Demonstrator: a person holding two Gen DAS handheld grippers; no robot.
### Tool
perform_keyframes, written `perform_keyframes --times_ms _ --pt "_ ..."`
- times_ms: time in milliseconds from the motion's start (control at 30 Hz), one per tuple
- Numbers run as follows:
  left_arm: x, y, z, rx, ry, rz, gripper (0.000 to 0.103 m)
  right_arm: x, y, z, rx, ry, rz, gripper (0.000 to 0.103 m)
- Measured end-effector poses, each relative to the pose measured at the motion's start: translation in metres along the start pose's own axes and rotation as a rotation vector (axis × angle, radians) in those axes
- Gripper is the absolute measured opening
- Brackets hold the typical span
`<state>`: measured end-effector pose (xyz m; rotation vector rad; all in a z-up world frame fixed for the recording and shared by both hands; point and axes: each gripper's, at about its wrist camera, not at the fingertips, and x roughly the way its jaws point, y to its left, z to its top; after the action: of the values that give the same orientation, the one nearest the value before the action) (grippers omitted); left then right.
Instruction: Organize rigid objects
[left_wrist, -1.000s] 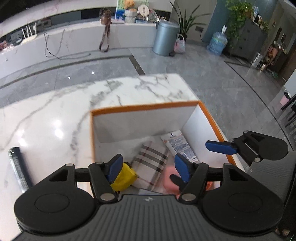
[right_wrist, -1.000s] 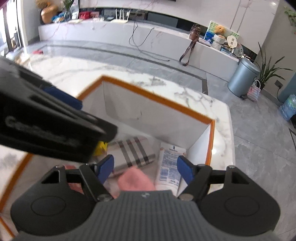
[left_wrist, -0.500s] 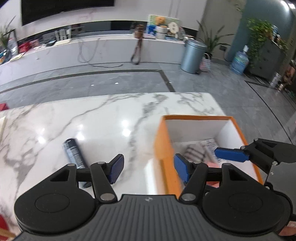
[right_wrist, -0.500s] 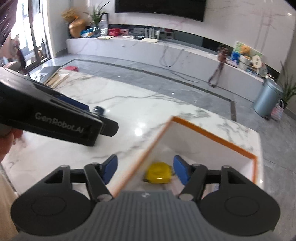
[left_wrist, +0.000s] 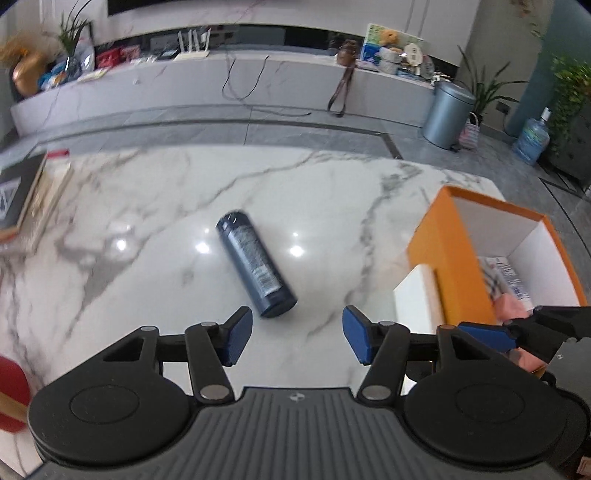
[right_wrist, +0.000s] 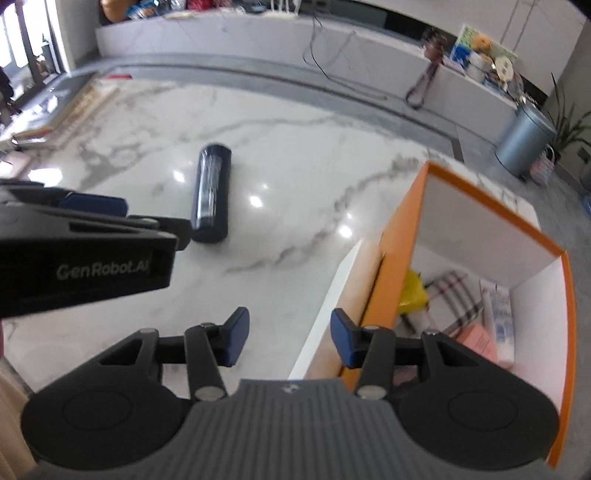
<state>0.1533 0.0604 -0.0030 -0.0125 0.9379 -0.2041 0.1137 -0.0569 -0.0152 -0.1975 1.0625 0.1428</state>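
One dark can (left_wrist: 256, 266) remains on the bench (left_wrist: 147, 206), left of the orange box (left_wrist: 445, 258). Left gripper (left_wrist: 297, 338) and right gripper (right_wrist: 284, 338) both empty, jaws closing (partly open); reopen, straddle can.

Bare white marble table (left_wrist: 155, 266) surrounds the dark blue cylindrical can (left_wrist: 255, 268) lying on its side, open on every side. The tall orange-walled cardboard box (left_wrist: 439, 258) blocks the right; stacked books (left_wrist: 26, 199) line the far-left edge.
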Motion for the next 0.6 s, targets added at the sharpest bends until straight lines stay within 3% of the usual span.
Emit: perform_keyframes --times_ms 167,300,367,600 --pt "0.013 0.025 -0.018 -0.066 0.031 -0.017 0.067 0.022 0.010 0.001 0.004 0.052 -0.154 0.047" --pt "0.022 0.034 -0.028 -0.095 0.046 -0.032 0.067 0.037 0.019 0.006 -0.049 0.082 -0.235 0.040" --pt "0.025 0.039 -0.030 -0.110 0.049 -0.044 0.067 0.046 0.025 0.007 -0.088 0.098 -0.271 0.032" --pt "0.031 0.057 -0.036 -0.143 0.052 -0.075 0.067 0.064 0.032 0.011 -0.189 0.126 -0.387 0.031"
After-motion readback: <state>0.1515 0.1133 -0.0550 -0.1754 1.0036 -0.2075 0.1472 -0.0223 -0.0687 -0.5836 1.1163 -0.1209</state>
